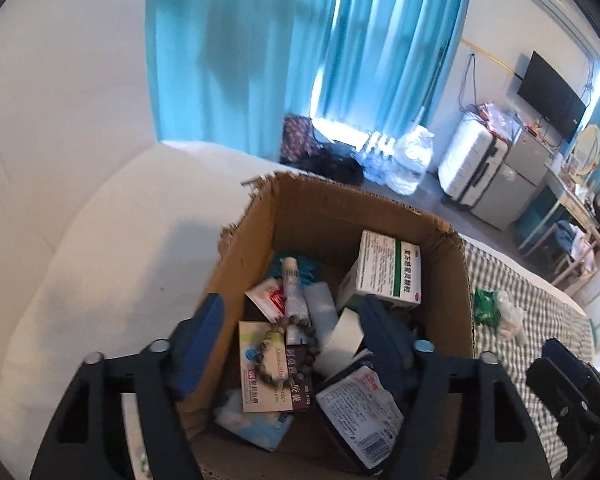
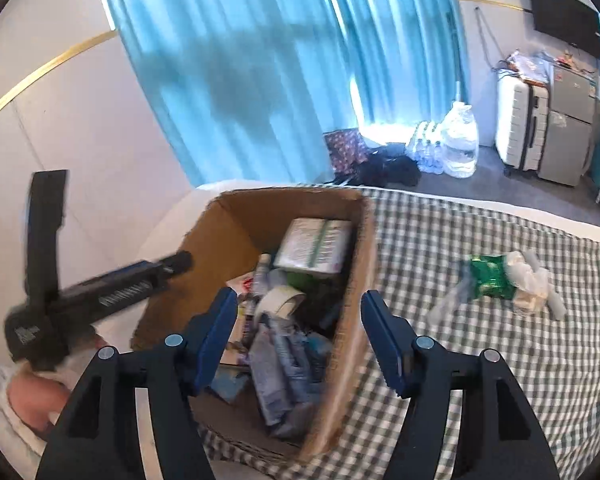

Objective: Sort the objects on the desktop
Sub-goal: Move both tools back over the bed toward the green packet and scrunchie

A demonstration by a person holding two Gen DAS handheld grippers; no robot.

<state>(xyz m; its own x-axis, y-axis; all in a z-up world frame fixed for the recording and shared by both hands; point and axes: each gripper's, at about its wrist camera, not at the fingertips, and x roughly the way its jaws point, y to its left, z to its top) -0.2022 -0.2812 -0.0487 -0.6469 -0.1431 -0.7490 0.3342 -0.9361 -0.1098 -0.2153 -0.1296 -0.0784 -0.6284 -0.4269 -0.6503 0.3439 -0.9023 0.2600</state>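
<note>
Above the cardboard box (image 1: 452, 240) | left gripper (image 1: 296, 332) jaws wide, empty | right gripper (image 2: 298, 332) likewise | green packet (image 2: 490, 276) at 3 o'clock judged unsorted

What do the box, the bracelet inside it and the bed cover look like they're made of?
Box: corrugated cardboard, matte brown, its edges torn and ragged. Bracelet: round grey-brown beads, slightly glossy, possibly stone or wood. Bed cover: woven fabric, green-and-white check, softly rumpled.

Blue curtains (image 2: 260, 60) are hung along the wall. A white suitcase (image 2: 520, 124) is stood beside a grey fridge (image 2: 568, 136). A television (image 1: 552, 96) is mounted above.
</note>
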